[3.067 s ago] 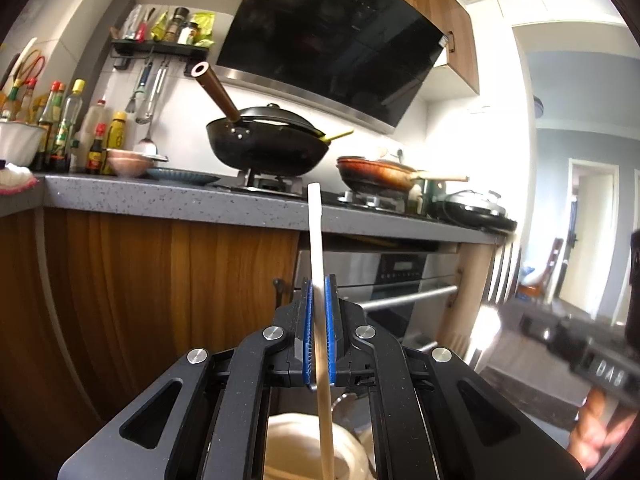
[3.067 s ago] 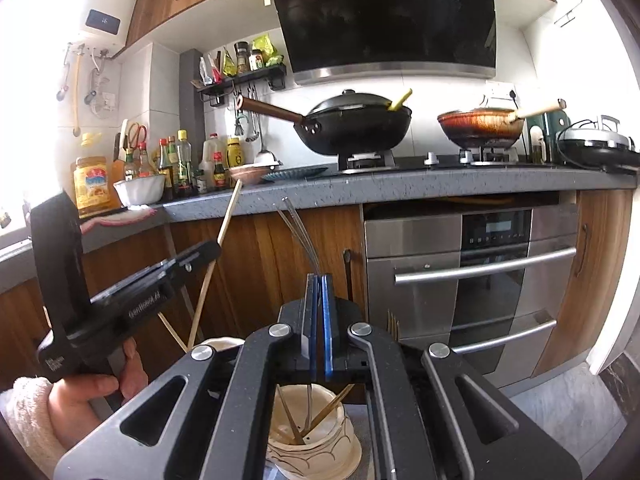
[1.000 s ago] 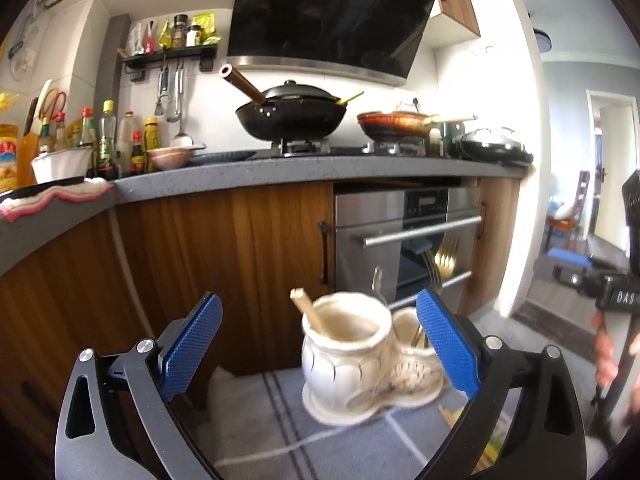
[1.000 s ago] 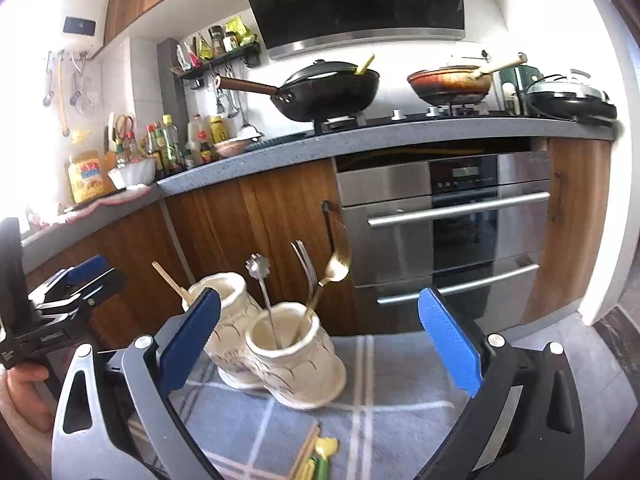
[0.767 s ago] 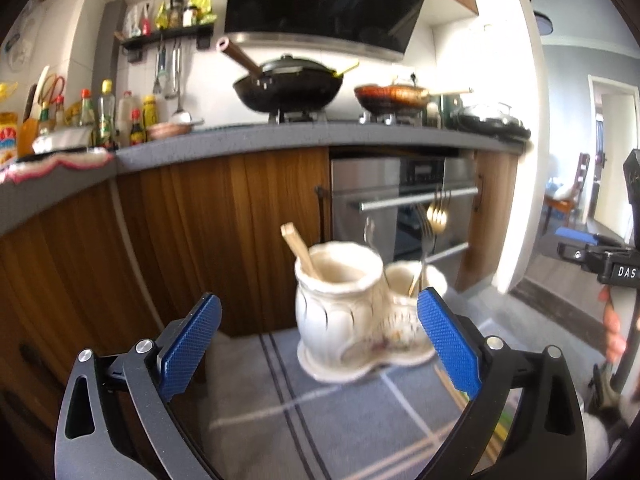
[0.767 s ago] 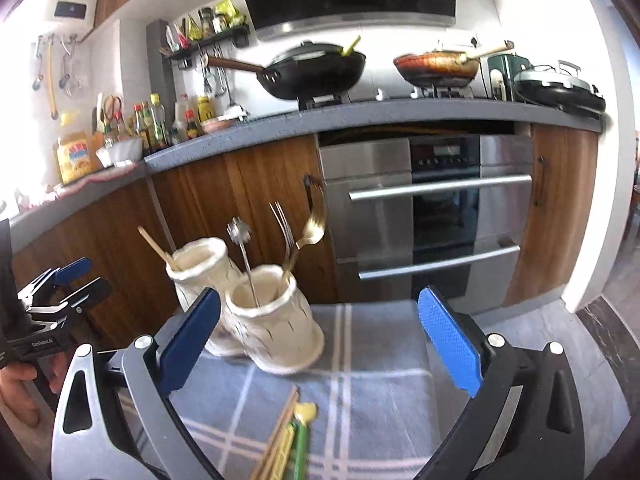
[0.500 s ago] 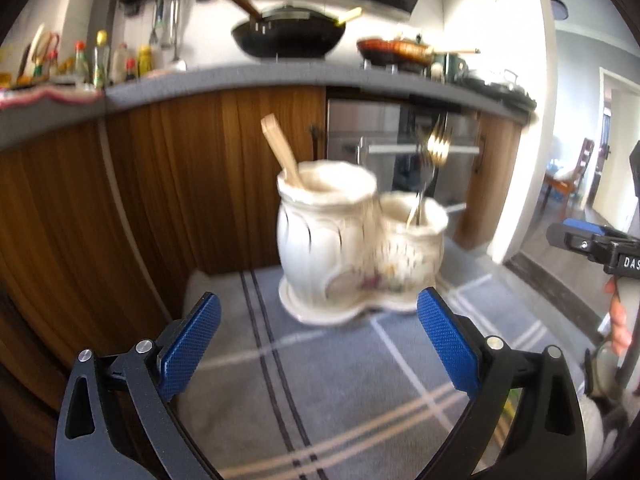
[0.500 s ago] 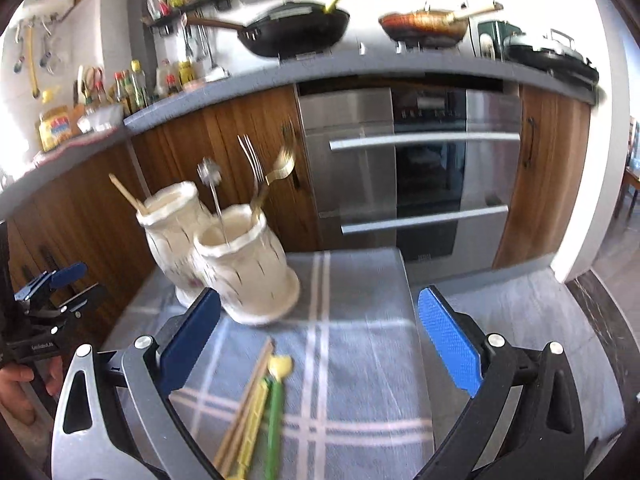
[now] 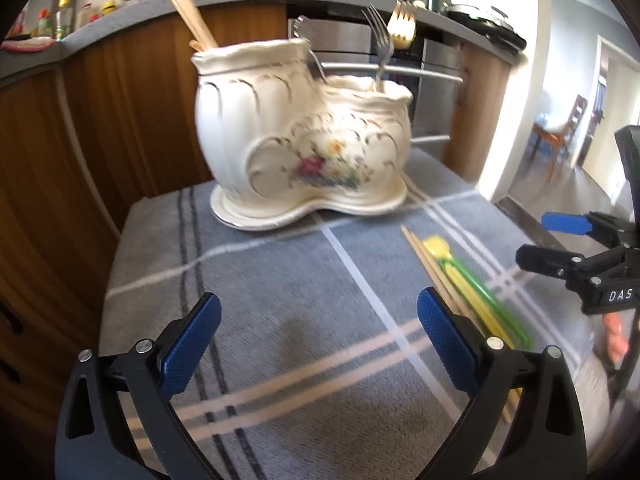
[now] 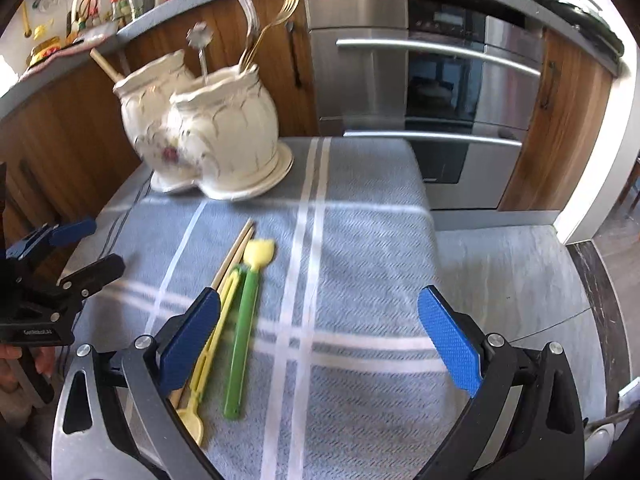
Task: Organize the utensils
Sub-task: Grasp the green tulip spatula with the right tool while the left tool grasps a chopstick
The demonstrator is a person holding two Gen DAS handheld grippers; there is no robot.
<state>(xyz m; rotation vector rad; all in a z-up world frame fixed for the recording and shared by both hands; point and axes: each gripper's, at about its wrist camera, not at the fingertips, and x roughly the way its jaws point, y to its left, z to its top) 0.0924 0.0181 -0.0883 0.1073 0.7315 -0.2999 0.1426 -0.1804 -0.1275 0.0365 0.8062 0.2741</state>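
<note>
A cream two-pot ceramic holder (image 9: pixel 304 132) (image 10: pixel 208 128) stands at the far side of a blue-grey plaid cloth (image 9: pixel 304 300) (image 10: pixel 360 240). Wooden chopsticks (image 9: pixel 192 12) stick out of its taller pot; forks (image 9: pixel 384 36) (image 10: pixel 276 12) and a flower-topped utensil (image 10: pixel 199 40) stand in the lower one. On the cloth lie loose chopsticks (image 10: pixel 236 252), a yellow spoon (image 10: pixel 208 344) and a green-handled utensil with a yellow head (image 10: pixel 246 320) (image 9: pixel 464 276). My left gripper (image 9: pixel 318 332) (image 10: pixel 88 246) is open and empty over the cloth's near left. My right gripper (image 10: pixel 318 332) (image 9: pixel 548 240) is open and empty, its left finger above the loose utensils.
Wooden cabinet fronts (image 9: pixel 100 100) and a steel oven (image 10: pixel 440 92) rise right behind the cloth-covered surface. The cloth's right edge (image 10: pixel 428 216) drops off to a grey floor (image 10: pixel 520 280). A hand (image 10: pixel 24 360) holds the left gripper's grip.
Both grippers, shut on utensils over the holder three seconds ago, now stand open and empty. Both views have tilted down toward the cloth, bringing the loose utensils into sight.
</note>
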